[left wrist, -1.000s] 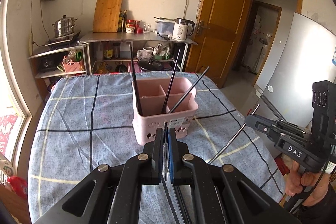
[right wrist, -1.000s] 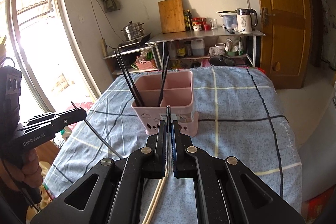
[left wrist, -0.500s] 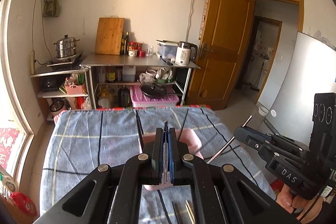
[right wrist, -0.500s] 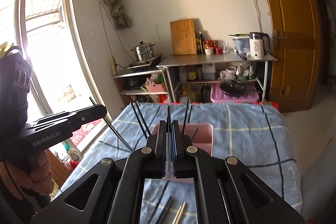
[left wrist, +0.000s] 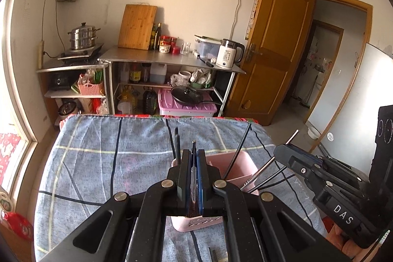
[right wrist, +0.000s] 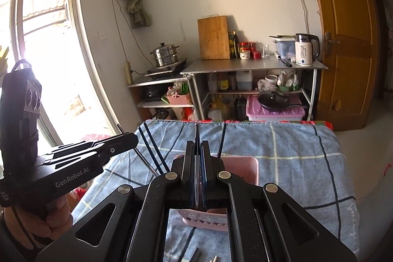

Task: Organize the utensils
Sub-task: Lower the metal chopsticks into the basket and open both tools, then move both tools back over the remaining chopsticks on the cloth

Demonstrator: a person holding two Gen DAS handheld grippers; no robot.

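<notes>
A pink utensil caddy (left wrist: pixel 235 165) stands on the blue checked cloth, partly hidden under my fingers in both views, with black chopsticks (left wrist: pixel 176 144) upright in it. My left gripper (left wrist: pixel 194 156) is shut on a thin dark chopstick (left wrist: pixel 194 146) whose tip pokes up between the pads. It hangs just above the caddy's near side. My right gripper (right wrist: pixel 197 149) is shut on a chopstick (right wrist: pixel 197 131) over the caddy (right wrist: pixel 245 165). In the left wrist view the right gripper (left wrist: pixel 280 149) pinches a silvery chopstick (left wrist: pixel 264 167) slanting down towards the caddy. The left gripper (right wrist: pixel 133 138) shows at the left.
Loose chopsticks (right wrist: pixel 194 254) lie on the cloth (right wrist: pixel 294 163) near the front edge. Beyond the table's far edge stands a metal shelf (left wrist: pixel 172 59) with a kettle, cutting board and pots. A wooden door (left wrist: pixel 272 41) is at right, a window (right wrist: pixel 44 53) at left.
Both grippers have risen and moved forward, each still pinching its chopstick. The caddy has slid from ahead of the fingers to under them, and more of the room shows.
</notes>
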